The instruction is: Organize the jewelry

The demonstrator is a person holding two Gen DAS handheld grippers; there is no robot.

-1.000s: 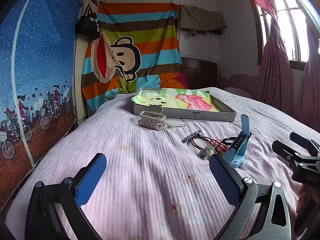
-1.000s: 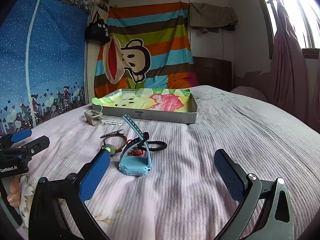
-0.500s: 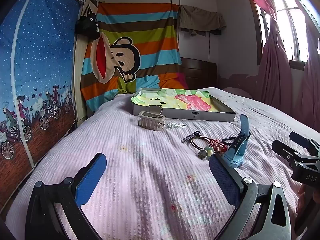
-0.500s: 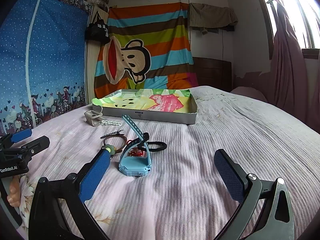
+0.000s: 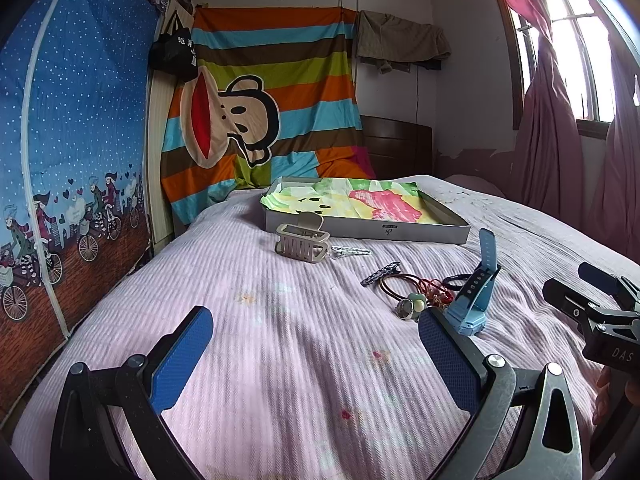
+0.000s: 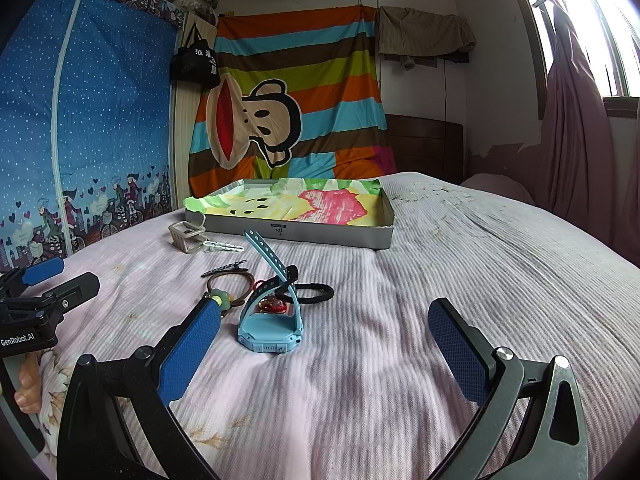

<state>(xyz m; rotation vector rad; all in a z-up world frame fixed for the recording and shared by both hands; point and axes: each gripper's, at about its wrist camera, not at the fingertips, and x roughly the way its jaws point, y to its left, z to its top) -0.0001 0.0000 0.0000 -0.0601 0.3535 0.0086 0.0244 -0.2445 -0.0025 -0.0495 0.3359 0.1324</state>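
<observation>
On the pink bedspread lies a blue watch [image 6: 270, 326] [image 5: 472, 300] with its strap sticking up. Beside it sit brown hair ties [image 6: 234, 280], a red charm [image 6: 273, 305], a black hair band [image 6: 316, 293], a dark hair pin [image 6: 225, 269], a beige claw clip [image 5: 301, 242] [image 6: 186, 236] and a pale small clip [image 5: 350, 252]. A shallow grey tray [image 5: 384, 232] [image 6: 320, 236] with a colourful lining stands behind them. My left gripper [image 5: 316, 356] hovers open over bare bedspread, left of the pile. My right gripper [image 6: 326, 348] is open, just right of the watch.
A striped cartoon-monkey cloth [image 5: 260, 120] hangs at the back, and a blue patterned wardrobe cover [image 5: 68, 140] lines the left side. A window with pink curtains [image 5: 560, 120] is on the right. The bed [image 6: 480, 260] stretches bare to the right of the tray.
The left view has drifted very slightly; both grippers stay open and the items on the bed have not moved.
</observation>
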